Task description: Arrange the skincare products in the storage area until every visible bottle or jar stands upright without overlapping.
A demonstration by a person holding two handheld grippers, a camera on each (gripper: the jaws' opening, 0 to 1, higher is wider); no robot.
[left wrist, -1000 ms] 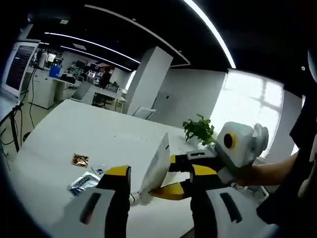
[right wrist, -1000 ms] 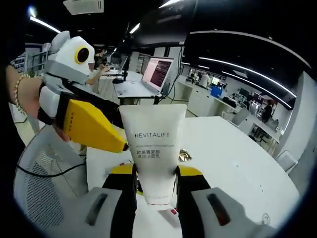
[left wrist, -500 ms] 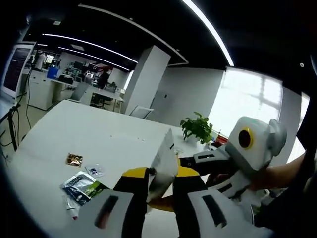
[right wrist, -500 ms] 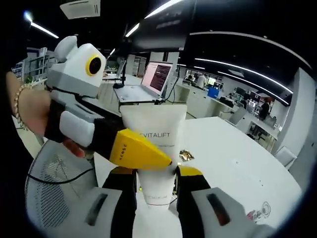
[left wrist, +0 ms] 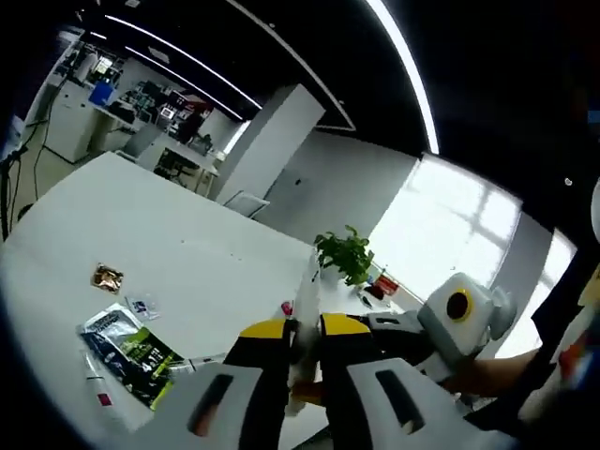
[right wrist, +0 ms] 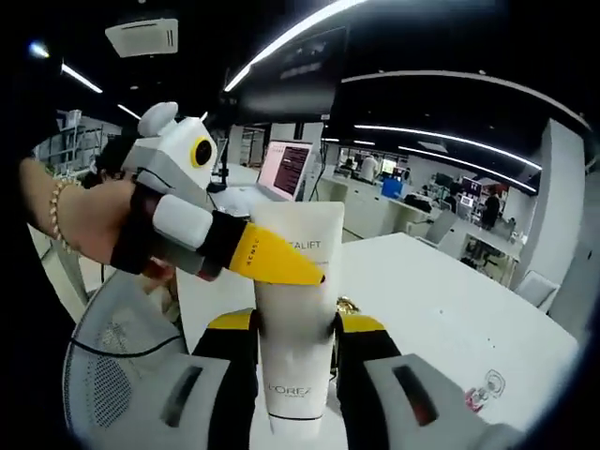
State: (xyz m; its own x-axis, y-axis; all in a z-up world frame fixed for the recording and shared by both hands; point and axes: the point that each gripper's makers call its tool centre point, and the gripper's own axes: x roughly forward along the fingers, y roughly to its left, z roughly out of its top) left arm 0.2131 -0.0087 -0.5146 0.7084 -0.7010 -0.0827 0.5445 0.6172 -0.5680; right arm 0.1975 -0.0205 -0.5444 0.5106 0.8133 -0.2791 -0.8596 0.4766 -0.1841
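My left claw [left wrist: 302,330] sees the white tube [left wrist: 305,323] edge-on, a thin sliver whose lower end is hidden between my jaws. My right claw [right wrist: 295,323] shows its front: "L'OREAL" reads near the bottom, but the upper lettering is partly covered by the left claw's yellow finger [right wrist: 272,260] crossing from the left. The tube is up in the air above the white bench [right wrist: 441,319], upright in the right gripper view. Both my claws are closed onto it, the right pinching its middle, the left clamped on its flat upper part. The bench has wide bare room; a green-and-black packet [left wrist: 127,349] and a small gold sachet [left wrist: 106,277] lie well apart from the tube. A potted plant [left wrist: 343,253] stands at the far edge.
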